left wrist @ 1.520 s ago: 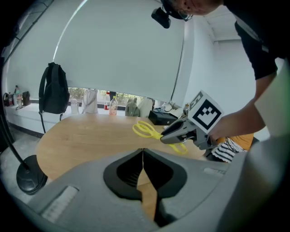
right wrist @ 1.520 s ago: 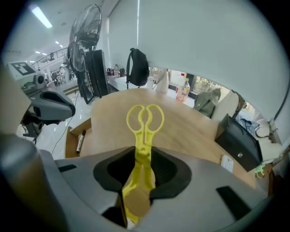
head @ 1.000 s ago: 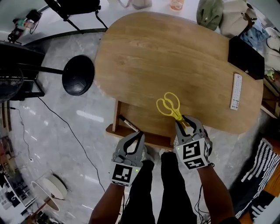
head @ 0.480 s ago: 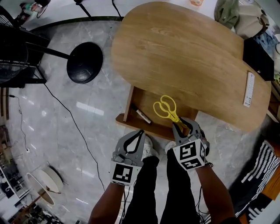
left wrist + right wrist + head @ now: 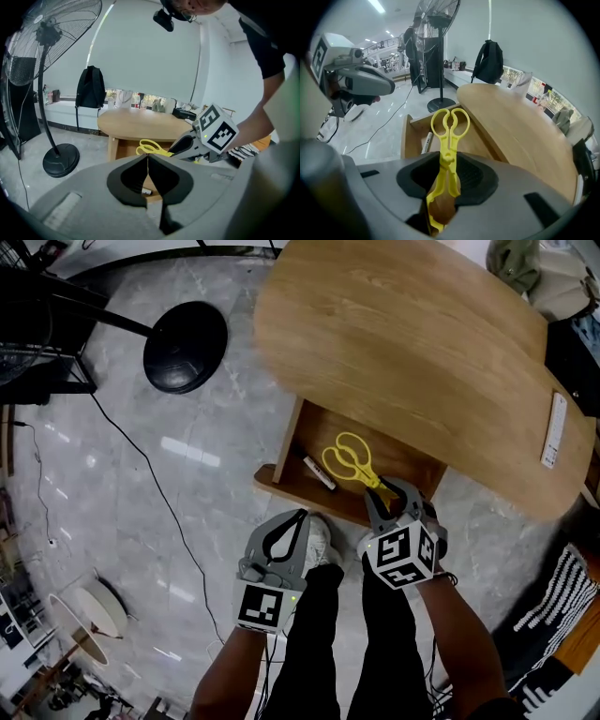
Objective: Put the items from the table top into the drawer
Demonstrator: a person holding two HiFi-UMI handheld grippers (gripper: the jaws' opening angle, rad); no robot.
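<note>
My right gripper (image 5: 389, 491) is shut on the blade end of the yellow scissors (image 5: 347, 460). Their handle loops hang over the open wooden drawer (image 5: 292, 442) under the oval table top (image 5: 403, 343). In the right gripper view the yellow scissors (image 5: 449, 136) stick up between the jaws, above the drawer (image 5: 408, 136). A black-and-white marker (image 5: 319, 473) lies inside the drawer at its left side. My left gripper (image 5: 296, 518) is shut and empty, in front of the drawer's front edge. The left gripper view has its jaws (image 5: 147, 158) pressed together with nothing between them.
A white remote (image 5: 555, 430) lies on the table's right end. The black round base of a standing fan (image 5: 185, 346) sits on the tiled floor left of the table, with a cable trailing from it. The person's legs are below the grippers.
Both grippers have come down and back toward the person. The scissors have gone from over the table's edge to over the open drawer. The left gripper stayed shut.
</note>
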